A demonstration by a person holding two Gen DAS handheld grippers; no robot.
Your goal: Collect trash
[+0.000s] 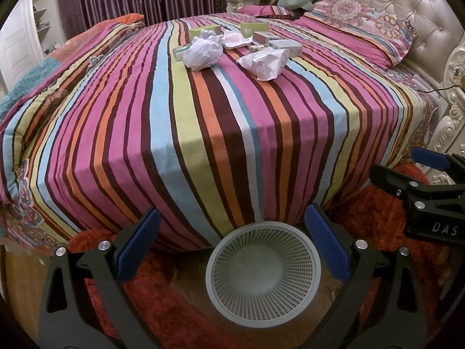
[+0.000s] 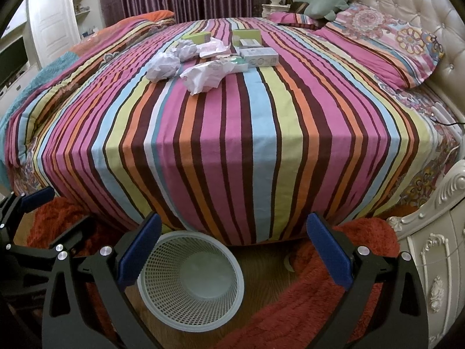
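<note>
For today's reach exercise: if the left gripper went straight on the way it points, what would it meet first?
Probably the striped bedspread on the bed's near side, above the empty basket; the left gripper is open, and depth is unclear.

The left gripper [image 1: 232,247] is built of matte black angular arms with triangular cut-outs, joined by round silver screws. Its fingers [image 1: 139,244] carry flat royal-blue pads on their inner faces. The right gripper [image 2: 232,253] has the same make: black frame, silver screw heads, blue pads on the fingers [image 2: 328,250]. Seen from the left wrist camera, the right gripper's black body bears pale letters reading "DAS" at the picture's right edge
</note>
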